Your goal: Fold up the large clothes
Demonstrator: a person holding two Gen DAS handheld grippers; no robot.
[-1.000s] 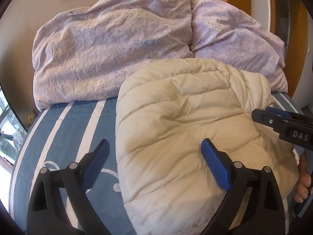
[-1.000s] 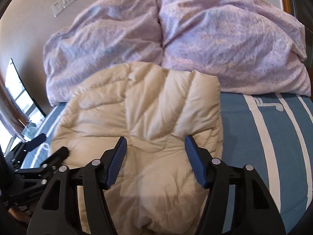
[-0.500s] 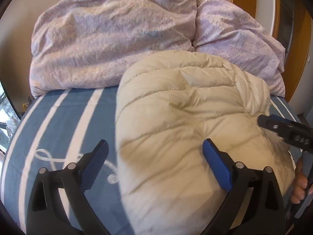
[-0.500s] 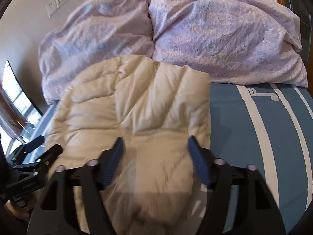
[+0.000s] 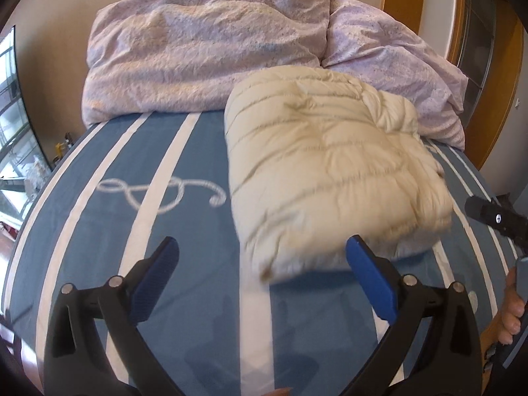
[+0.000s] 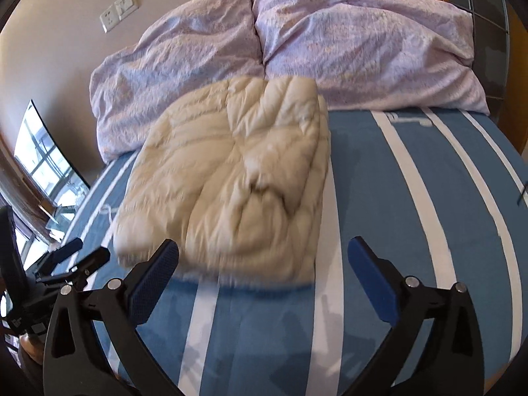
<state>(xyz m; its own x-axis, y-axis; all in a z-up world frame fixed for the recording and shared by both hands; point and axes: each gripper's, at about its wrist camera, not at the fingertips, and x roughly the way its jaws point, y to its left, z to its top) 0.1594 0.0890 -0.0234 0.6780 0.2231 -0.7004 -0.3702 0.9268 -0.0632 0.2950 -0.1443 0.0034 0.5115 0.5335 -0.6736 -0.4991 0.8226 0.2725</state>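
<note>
Cream quilted down jacket, folded into a thick rectangular bundle, lying on the blue bedsheet with white stripes; its far edge meets the two lilac pillows propped against the beige wall. Left wrist view: the left gripper stands wide, jaws apart over bare sheet, with the jacket's near corner toward 1 o'clock just beyond the right blue pad and untouched by either pad. At 3 o'clock the tip of the right gripper enters, with the fingers of the hand that holds it at 4 o'clock. Right wrist view: the right gripper has its jaws opening wide, nothing between them, the jacket's near edge lying at 11 o'clock above the left pad. A wall socket plate sits at 10 o'clock, a window at 9 o'clock
</note>
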